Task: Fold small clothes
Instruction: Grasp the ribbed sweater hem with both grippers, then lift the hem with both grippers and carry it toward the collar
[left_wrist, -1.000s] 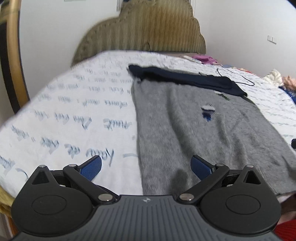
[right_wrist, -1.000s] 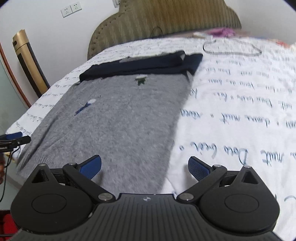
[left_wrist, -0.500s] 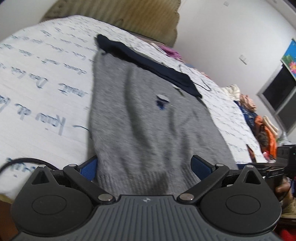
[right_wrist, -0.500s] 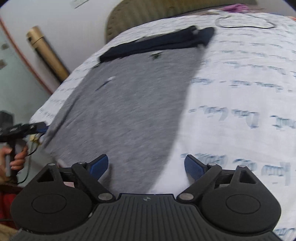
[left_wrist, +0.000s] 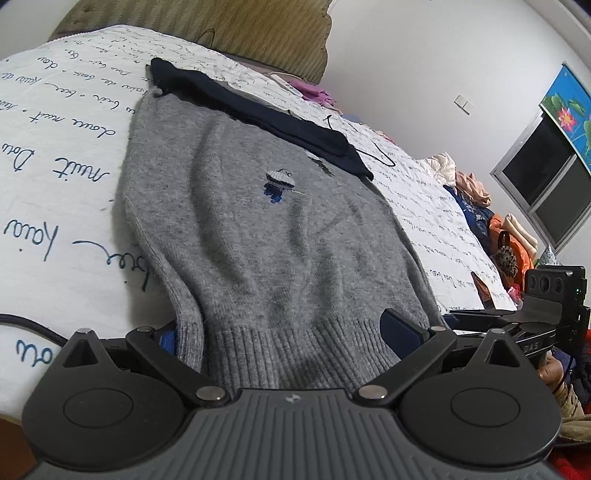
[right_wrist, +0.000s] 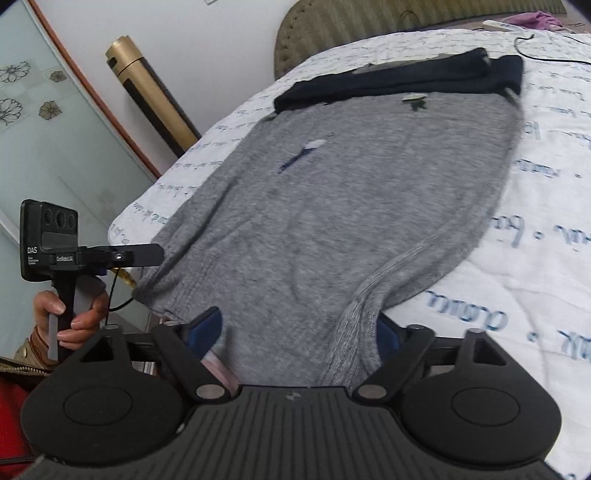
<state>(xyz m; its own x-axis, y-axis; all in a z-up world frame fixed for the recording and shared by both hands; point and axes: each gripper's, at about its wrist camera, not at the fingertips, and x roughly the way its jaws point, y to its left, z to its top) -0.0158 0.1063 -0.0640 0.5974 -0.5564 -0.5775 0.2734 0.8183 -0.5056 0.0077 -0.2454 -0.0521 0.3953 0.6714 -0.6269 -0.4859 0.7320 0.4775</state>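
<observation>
Fingers of right gripper (right_wrist: 297, 332) closing, now straddling grey sweater (right_wrist: 332, 206) hem.

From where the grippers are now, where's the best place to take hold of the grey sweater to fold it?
Probably the ribbed hem of the grey sweater, at its two near corners, coming in from the bed's near edge. The hem lies closest, and its corners already sit between the open jaws of the left gripper and the right gripper, whose jaws have just been closing. The navy garment lies across the far end.
</observation>
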